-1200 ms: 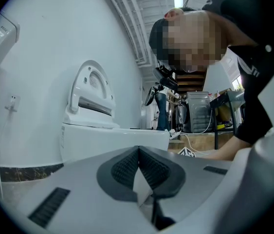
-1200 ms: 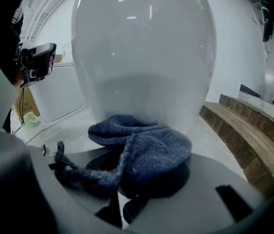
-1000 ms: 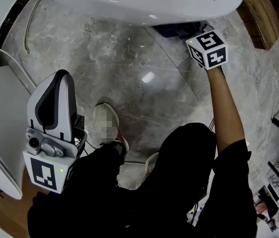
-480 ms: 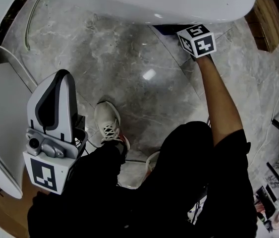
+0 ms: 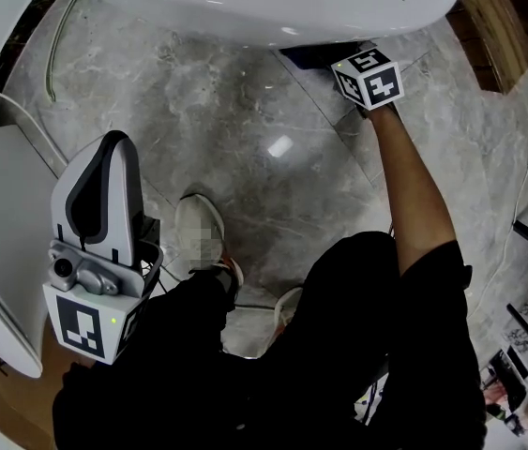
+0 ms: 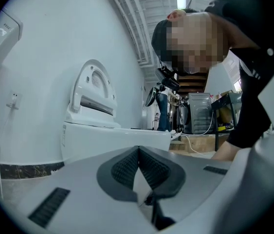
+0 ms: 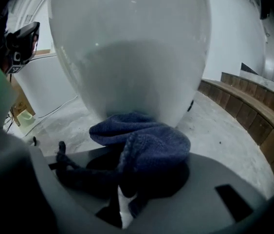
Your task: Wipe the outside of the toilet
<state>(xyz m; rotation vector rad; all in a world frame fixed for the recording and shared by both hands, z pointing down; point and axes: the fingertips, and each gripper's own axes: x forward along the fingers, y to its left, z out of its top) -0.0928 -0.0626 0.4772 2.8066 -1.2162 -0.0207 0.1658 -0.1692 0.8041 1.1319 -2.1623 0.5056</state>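
Jaws of our right gripper (image 7: 123, 177) are clamped on a blue cloth (image 7: 146, 143). The cloth lies against the low outer curve of the white toilet (image 7: 127, 52), just above the marble floor (image 5: 245, 139). Left gripper (image 6: 138, 155): jaws together, nothing between them, held beside our leg, well apart from the cloth.

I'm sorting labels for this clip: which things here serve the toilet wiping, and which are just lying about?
In the job: toilet, blue cloth, right gripper shut on it.
Lying about or idle: white cable, second toilet, left gripper with jaws together.
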